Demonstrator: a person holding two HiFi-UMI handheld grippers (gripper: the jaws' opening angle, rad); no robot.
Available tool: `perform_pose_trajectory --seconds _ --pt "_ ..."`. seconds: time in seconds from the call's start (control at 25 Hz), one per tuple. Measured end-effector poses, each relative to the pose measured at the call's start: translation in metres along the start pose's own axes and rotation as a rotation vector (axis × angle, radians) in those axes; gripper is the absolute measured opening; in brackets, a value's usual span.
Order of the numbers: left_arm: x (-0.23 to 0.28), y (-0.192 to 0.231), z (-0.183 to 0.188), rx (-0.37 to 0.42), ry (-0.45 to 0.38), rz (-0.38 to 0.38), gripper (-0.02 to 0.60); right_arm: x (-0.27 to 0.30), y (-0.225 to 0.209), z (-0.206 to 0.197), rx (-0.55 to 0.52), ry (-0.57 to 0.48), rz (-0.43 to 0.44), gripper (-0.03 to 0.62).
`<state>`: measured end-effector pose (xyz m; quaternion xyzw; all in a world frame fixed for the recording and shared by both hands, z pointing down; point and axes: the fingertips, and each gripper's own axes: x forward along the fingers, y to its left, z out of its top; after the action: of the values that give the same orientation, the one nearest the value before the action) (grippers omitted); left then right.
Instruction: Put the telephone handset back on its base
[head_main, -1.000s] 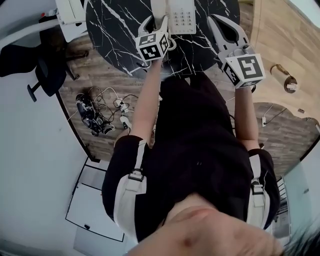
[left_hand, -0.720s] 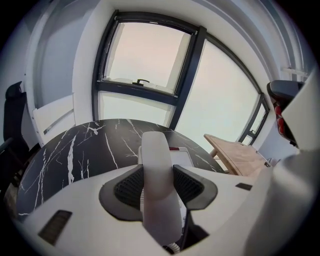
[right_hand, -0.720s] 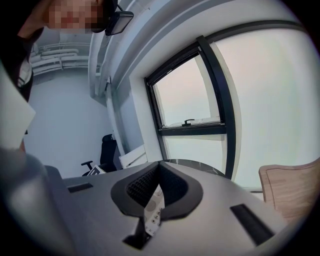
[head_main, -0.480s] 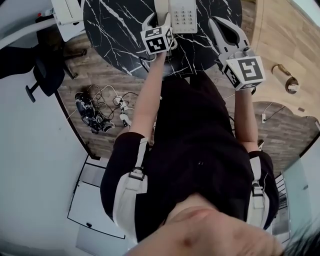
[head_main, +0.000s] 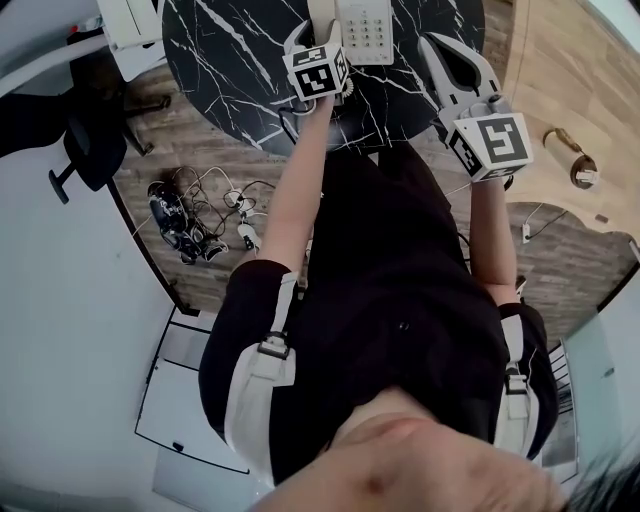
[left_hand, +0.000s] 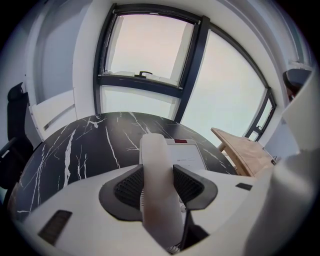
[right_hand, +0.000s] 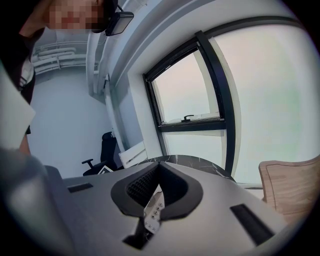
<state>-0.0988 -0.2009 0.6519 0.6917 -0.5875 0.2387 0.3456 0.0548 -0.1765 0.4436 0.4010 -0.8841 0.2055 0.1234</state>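
Black short-sleeved top (head_main: 400, 290); pale shoulder straps (head_main: 262, 385) with black buckles (head_main: 268, 350). The left gripper (left_hand: 159, 170) and right gripper (right_hand: 159, 167) have light grey shells and dark ribbed pads on the jaws; each carries a white cube (head_main: 492, 142) with black square markers.

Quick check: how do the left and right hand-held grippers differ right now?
The left hand-held gripper is clamped on the handset; the right hand-held gripper is shut and empty. The left sits over the base; the right hovers beside the base, on its right. Both are above the black table.
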Motion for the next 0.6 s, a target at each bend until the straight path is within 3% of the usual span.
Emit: perform_pose_trajectory --seconds 0.6 --pt "0.0049 -0.0010 -0.0046 0.049 -0.001 0.043 0.202 -0.0023 -0.0039 -0.0015 0.002 -0.003 0.000 0.029"
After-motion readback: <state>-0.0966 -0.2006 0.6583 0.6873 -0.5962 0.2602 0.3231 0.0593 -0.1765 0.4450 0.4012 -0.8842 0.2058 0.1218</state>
